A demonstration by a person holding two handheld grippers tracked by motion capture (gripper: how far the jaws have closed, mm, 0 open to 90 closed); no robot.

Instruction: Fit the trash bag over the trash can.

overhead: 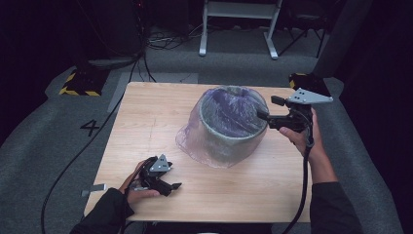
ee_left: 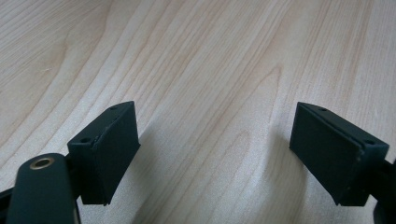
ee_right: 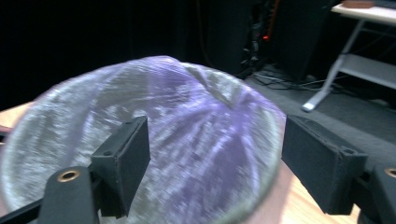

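A grey round bin (overhead: 229,139) lined with a translucent purple bag (overhead: 233,111) stands on the wooden table (overhead: 146,117), right of centre. The bag drapes over the rim and down the outside (overhead: 187,139). My right gripper (overhead: 265,113) hovers at the bin's right rim, pointing left, open. In the right gripper view its jaws stand wide apart over the bag (ee_right: 196,140) with nothing between the pads. My left gripper (overhead: 173,184) rests low at the table's front left, open. The left gripper view looks onto bare wood (ee_left: 210,70) between its parted jaws.
The table is small, with a grey carpeted floor around it. A white table frame (overhead: 238,29) and cables lie on the floor behind. A black-and-yellow striped block (overhead: 80,83) sits off the far left corner. Each gripper trails a cable off the front edge.
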